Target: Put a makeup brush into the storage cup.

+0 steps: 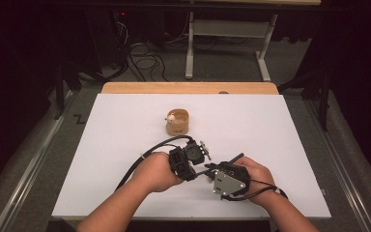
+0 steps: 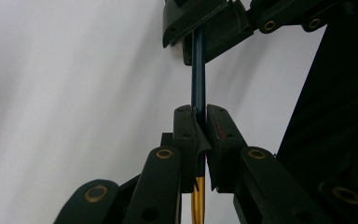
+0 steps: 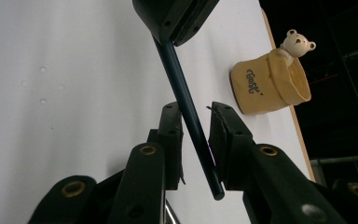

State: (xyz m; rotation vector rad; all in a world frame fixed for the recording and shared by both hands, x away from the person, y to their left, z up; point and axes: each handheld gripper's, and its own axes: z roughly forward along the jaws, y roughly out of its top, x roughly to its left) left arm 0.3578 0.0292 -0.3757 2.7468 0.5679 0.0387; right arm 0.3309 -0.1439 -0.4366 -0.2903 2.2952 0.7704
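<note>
In the high view, your two hands meet low in the middle of the frame, over the white tabletop [image 1: 280,145]. Your left gripper [image 1: 200,162] sits at the end of your left hand. Your right gripper [image 1: 211,170] is just beside it, to the right. A thin dark pen [image 1: 235,157] pokes out past the right gripper, but it is small here, so you can hardly tell more. Above them, near the middle of the frame, stands a little tan pot with a bear [image 1: 177,122], well apart from your hands.

In the left gripper view, your fingers [image 2: 186,135] in the middle of the frame are squeezed tight on the pen [image 2: 198,79]. The pen runs straight up to the upper middle, into your other gripper [image 2: 205,25]. A gold part of the pen shows at the bottom.

In the right gripper view, the pen [image 3: 182,88] slants from the top middle down between your fingers [image 3: 226,135]. The fingers stand a little apart. The right one seems to touch the pen, and a gap shows on the left. The bear pot [image 3: 268,86] sits at the upper right.
</note>
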